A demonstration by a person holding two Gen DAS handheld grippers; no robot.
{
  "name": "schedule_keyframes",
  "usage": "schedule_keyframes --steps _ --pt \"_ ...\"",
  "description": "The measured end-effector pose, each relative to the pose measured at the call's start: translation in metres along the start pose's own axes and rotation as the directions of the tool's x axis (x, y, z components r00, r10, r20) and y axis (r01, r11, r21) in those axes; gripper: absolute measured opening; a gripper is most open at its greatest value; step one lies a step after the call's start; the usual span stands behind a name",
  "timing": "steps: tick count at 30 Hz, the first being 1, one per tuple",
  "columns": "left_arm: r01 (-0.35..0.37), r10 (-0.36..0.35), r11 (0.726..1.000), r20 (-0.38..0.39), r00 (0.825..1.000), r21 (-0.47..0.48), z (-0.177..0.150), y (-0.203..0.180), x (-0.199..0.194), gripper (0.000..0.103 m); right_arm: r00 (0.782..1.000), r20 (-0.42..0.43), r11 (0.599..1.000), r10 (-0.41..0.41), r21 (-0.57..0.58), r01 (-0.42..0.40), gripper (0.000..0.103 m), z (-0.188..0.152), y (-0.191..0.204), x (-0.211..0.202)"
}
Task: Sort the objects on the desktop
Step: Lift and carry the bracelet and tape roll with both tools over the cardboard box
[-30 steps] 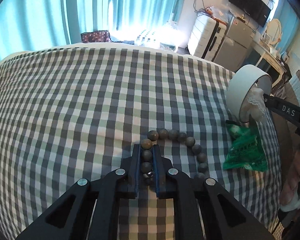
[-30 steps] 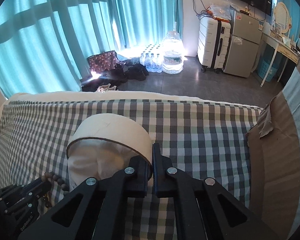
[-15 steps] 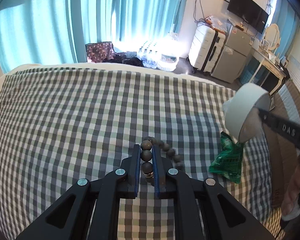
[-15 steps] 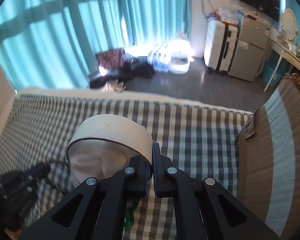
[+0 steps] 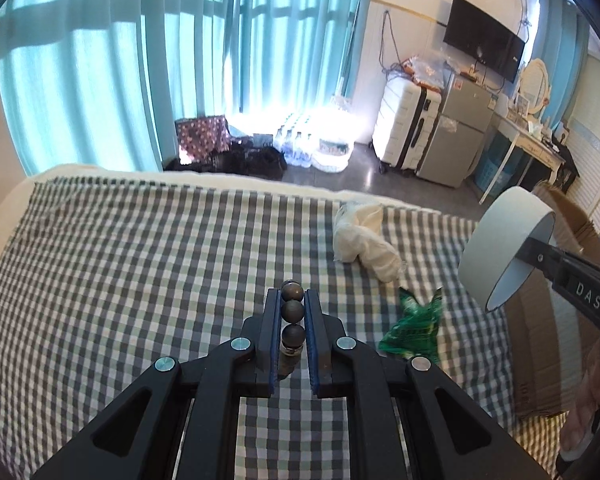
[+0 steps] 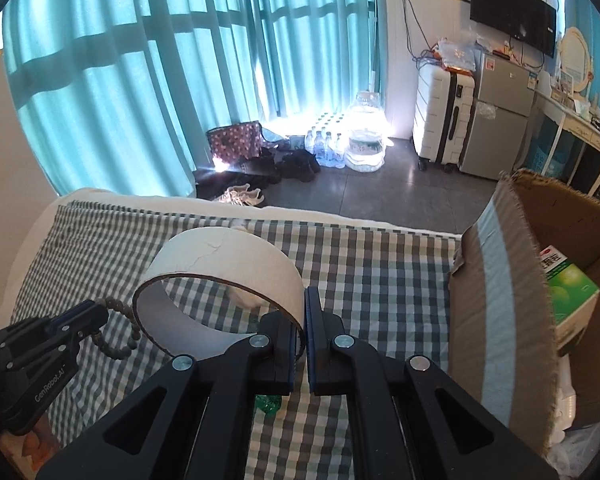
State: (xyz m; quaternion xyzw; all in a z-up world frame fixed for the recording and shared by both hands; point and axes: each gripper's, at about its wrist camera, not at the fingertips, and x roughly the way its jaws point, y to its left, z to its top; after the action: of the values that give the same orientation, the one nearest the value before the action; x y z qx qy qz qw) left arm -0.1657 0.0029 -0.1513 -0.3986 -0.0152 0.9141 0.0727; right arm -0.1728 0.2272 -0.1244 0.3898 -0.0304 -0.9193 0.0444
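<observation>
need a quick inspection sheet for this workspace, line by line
surface: checked cloth, flat.
job's things: bead bracelet held in the left claw, off the cloth; white tape ring held by its wall in the right claw; cardboard box at the right with a green carton inside.
clutter: crumpled white cloth and green wrapper lying on the checked cloth.
grippers: both shut on their loads.
cables: wires hanging on the far wall.
surroundings: teal curtains, suitcase, small fridge, water bottles, wall TV.
</observation>
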Motion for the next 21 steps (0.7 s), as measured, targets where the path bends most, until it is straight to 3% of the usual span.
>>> schedule_keyframes --steps 11,21 --pt "0.01 -0.013 1.0 0.113 0.994 0.023 0.013 -0.011 -0.059 0.011 0.997 0.077 1.0 0.0 -0.023 0.002 0.003 -0.004 0.002 -0.062" --pt "0.014 -0.031 0.997 0.219 0.975 0.076 0.021 -0.034 -0.115 0.011 0.986 0.162 0.999 -0.024 -0.039 0.031 0.003 -0.003 0.002 -0.12"
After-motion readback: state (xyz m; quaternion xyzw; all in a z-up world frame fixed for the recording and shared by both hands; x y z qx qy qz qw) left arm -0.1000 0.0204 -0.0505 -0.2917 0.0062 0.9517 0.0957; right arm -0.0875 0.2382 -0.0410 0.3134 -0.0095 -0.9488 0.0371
